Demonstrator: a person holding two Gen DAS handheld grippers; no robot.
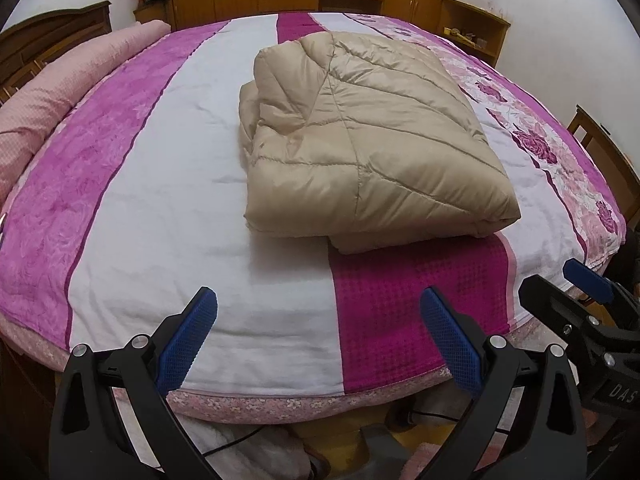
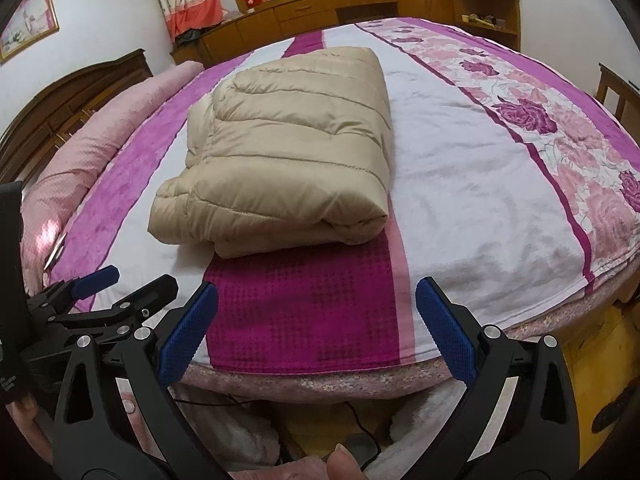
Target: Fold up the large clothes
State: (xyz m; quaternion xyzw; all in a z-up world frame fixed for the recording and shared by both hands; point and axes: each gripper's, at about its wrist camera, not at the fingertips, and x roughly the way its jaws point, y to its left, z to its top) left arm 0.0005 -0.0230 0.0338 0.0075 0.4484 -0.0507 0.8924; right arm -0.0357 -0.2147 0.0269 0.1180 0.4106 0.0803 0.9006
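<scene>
Beige quilted coat [image 1: 360,140], lying as a compact folded bundle on the bed [image 1: 200,200], partly on the white band and partly on the magenta stripe, toward the near half of the mattress. Left gripper [image 1: 318,340] and right gripper [image 2: 316,332] hover over the near bed edge, well apart from the coat; both sets of jaws stand wide and hold nothing.

Judged from the bundle's shape, the folding appears finished or nearly so. If a last tidy is intended, the loose layers bulging at the coat's left side deserve attention: pinch the outer layer only, tuck or press it flat, and release slowly, since slippery padded fabric tends to spring back and slide. Approach low and from the near edge so the stack is not pushed across the sheet.

Not resolved: sleeves, collar, hood and zip are all folded inside or underneath, so the garment's orientation cannot be told. The far side of the bundle is hidden by its own bulk. Fisheye curvature bends the bed outline. The right gripper shows only in part at the left view's edge.
</scene>
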